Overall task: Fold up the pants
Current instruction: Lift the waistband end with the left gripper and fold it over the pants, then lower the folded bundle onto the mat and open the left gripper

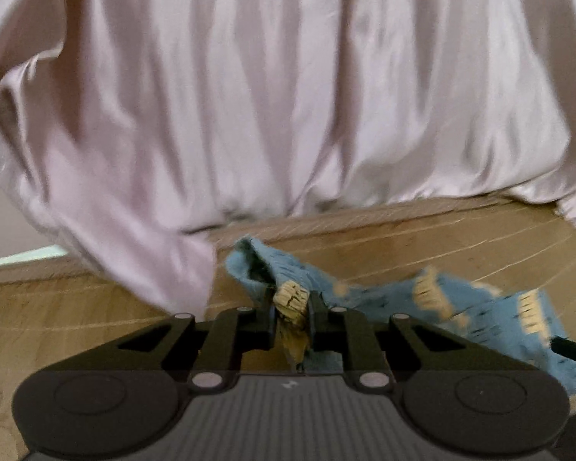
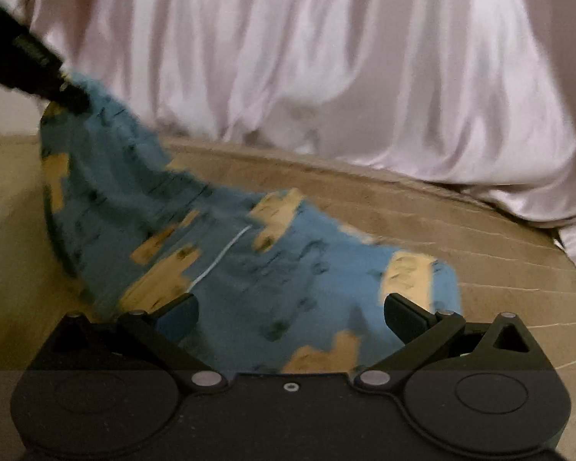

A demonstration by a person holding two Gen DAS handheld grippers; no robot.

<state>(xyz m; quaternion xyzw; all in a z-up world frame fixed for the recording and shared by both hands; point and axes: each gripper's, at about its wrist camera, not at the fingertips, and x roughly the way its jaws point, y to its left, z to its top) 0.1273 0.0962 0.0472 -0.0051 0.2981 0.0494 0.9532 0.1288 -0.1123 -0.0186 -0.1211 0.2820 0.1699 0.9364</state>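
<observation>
The pants (image 2: pixel 219 238) are blue with yellow patches and dark marks. In the right wrist view they stretch from the upper left down to my right gripper (image 2: pixel 290 313), which is open with its fingers on either side of the cloth. My left gripper (image 1: pixel 291 317) is shut on a yellow and blue edge of the pants (image 1: pixel 480 307), which trail off to the right. In the right wrist view the left gripper (image 2: pixel 71 94) shows at the upper left, pinching the raised end of the pants. Both views are blurred.
A tan surface with thin pale lines (image 1: pixel 422 246) lies under the pants. Pale pink satin drapery (image 1: pixel 268 88) hangs along the whole back, and one fold (image 1: pixel 149 246) falls close to my left gripper. The drapery (image 2: pixel 364 69) also fills the back of the right wrist view.
</observation>
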